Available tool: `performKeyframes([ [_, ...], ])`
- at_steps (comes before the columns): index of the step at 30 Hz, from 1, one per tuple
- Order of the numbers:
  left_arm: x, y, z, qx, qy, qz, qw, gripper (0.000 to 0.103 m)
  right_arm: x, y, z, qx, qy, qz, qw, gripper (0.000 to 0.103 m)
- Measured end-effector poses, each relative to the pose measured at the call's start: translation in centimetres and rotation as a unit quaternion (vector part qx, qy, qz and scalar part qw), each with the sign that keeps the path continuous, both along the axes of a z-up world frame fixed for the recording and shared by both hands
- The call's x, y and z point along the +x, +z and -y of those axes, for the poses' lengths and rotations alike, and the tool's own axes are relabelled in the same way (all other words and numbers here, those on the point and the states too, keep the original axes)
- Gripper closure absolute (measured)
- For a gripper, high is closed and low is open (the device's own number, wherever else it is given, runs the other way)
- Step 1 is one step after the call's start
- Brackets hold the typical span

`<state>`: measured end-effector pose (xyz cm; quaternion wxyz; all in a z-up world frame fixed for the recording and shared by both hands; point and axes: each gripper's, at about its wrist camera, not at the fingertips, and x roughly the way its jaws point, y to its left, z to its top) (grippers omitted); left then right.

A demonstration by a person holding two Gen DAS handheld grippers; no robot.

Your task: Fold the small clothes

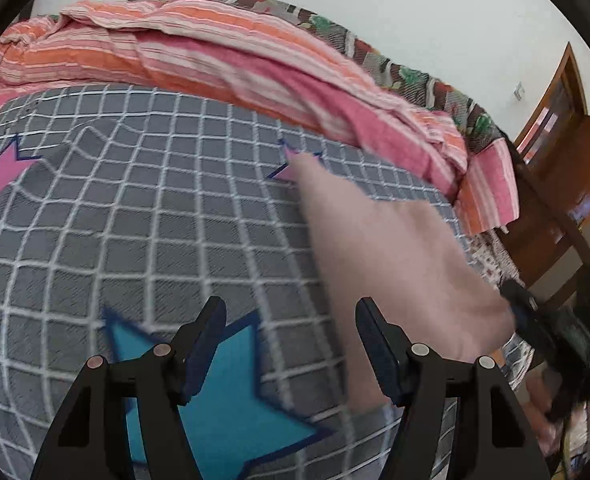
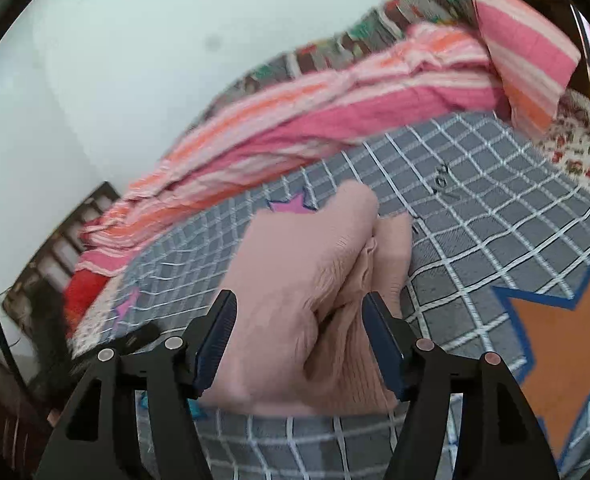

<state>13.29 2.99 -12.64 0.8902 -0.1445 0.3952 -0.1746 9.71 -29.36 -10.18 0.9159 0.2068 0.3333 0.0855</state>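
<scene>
in the left wrist view we see our left gripper [image 1: 291,344] released, jaws apart over the grey checked bedspread with stars [image 1: 155,208], nothing between them; the soft pale pink knitted garment [image 1: 379,256] lies just to its right. in the right wrist view our right gripper [image 2: 299,340] is released too, jaws straddling the bunched garment [image 2: 307,280] without pinching. we judge it light, limp, grippy: best pinched at an edge or corner.

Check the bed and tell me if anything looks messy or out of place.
The pink garment lies bunched on the checked bedspread, its folds uneven rather than flat. Behind it, the striped blanket is heaped in a rumpled roll along the wall side. Nothing looks torn or spilled.
</scene>
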Motion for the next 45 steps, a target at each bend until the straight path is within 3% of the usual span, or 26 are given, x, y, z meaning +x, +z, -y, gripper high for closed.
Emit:
performKeyframes([
  [2, -0.3, -0.2, -0.3, 0.013, 0.002, 0.006, 0.9999, 0.038, 1.5, -1.1, -0.3, -0.014, -0.018, -0.020, 1.000, 0.042],
  [5, -0.5, -0.6, -1.2, 0.024, 0.004, 0.010, 0.9997, 0.038, 3.1, -2.3, -0.3, -0.023, -0.032, -0.040, 0.998, 0.080],
  [9, -0.3, -1.1, -2.0, -0.002, 0.005, -0.003, 1.0000, 0.038, 1.6, -1.2, 0.0, -0.032, -0.015, 0.013, 0.999, 0.087],
  [11, -0.3, -1.2, -2.1, -0.012, 0.000, -0.005, 0.9999, 0.038, 0.3, -1.3, 0.9, -0.020, -0.022, 0.038, 0.999, 0.087],
  [16, 0.2, -1.0, -0.7, 0.006, -0.008, 0.005, 0.9999, 0.038, 0.8, -3.9, 2.2, -0.016, -0.036, -0.016, 0.999, 0.084],
  [17, 0.2, -0.9, -0.5, 0.006, -0.010, 0.004, 0.9999, 0.038, 0.7, -3.8, 2.3, -0.016, -0.032, -0.018, 0.999, 0.078],
  [19, 0.2, -0.8, -0.3, 0.004, -0.016, 0.004, 0.9999, 0.038, 0.5, -3.4, 2.7, -0.019, -0.038, -0.013, 0.999, 0.057],
  [20, 0.2, -0.8, -0.3, 0.004, -0.015, 0.006, 0.9999, 0.038, 0.6, -3.3, 3.1, -0.017, -0.047, -0.012, 0.999, 0.042],
  [21, 0.2, -0.8, -0.3, 0.003, -0.013, 0.006, 0.9999, 0.038, 0.8, -3.4, 3.4, -0.011, -0.051, -0.014, 0.999, 0.035],
  [26, 0.3, -1.3, -0.8, -0.023, -0.010, -0.007, 0.9997, 0.038, 3.6, -5.4, 3.8, 0.045, -0.014, -0.065, 0.997, 0.035],
  [29, 0.1, -1.5, -1.1, -0.027, -0.007, -0.010, 0.9996, 0.038, 4.4, -6.5, 3.5, 0.063, -0.006, -0.070, 0.996, 0.029],
  [35, -0.5, -1.2, -2.7, -0.031, 0.006, -0.009, 0.9995, 0.038, 6.0, -7.2, 3.1, 0.068, 0.009, -0.082, 0.994, 0.030],
  [40, -0.8, -1.1, -4.2, -0.046, 0.015, -0.003, 0.9988, 0.038, 6.2, -6.9, 3.1, 0.086, 0.021, -0.086, 0.992, 0.055],
  [45, -0.6, -1.3, -5.1, -0.064, 0.016, -0.005, 0.9978, 0.038, 5.5, -2.8, 0.0, 0.018, 0.032, -0.060, 0.998, 0.063],
])
